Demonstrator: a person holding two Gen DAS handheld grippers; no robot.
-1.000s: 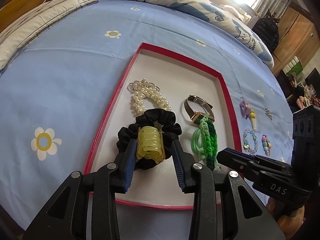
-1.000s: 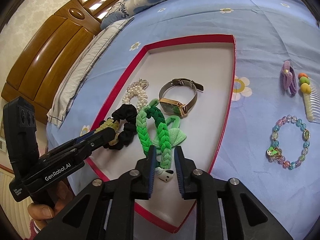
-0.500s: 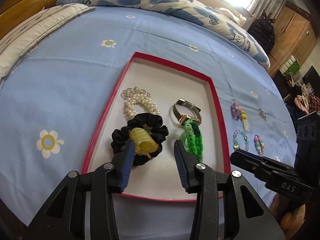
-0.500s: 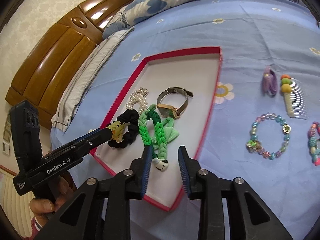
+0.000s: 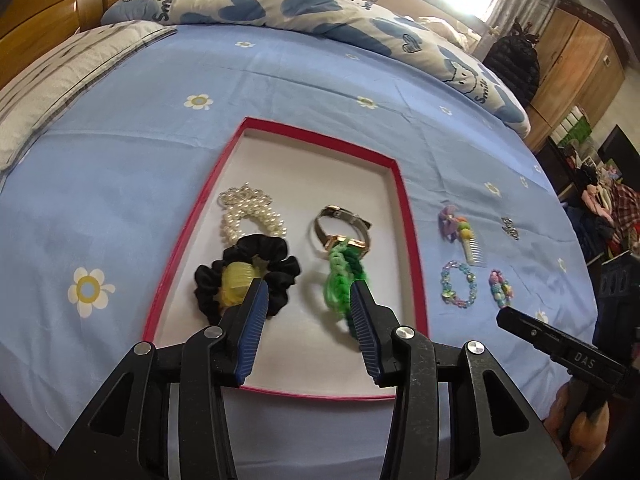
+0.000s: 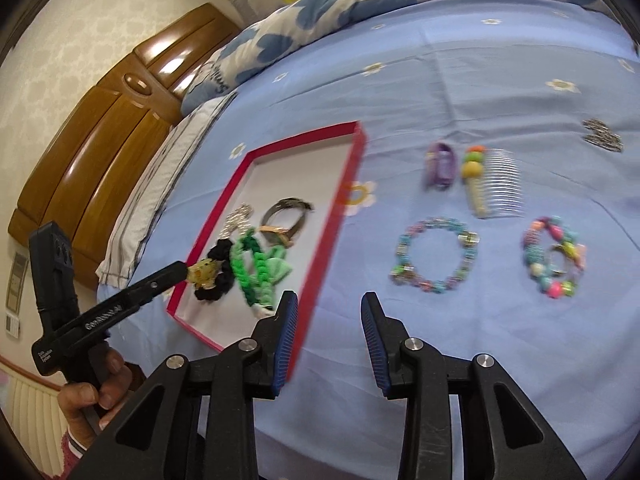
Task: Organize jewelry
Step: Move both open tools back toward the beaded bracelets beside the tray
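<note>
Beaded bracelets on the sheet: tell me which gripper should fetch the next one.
Right. The right gripper is open, empty, and faces the pastel bracelet on the sheet just ahead. The left gripper, also open, hangs over the red tray by the black scrunchie, farther away.

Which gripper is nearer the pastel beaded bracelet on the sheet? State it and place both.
Right. The right gripper hovers open just short of the pastel beaded bracelet, which lies ahead. The left gripper is open over the red tray, beside the bracelet.
</note>
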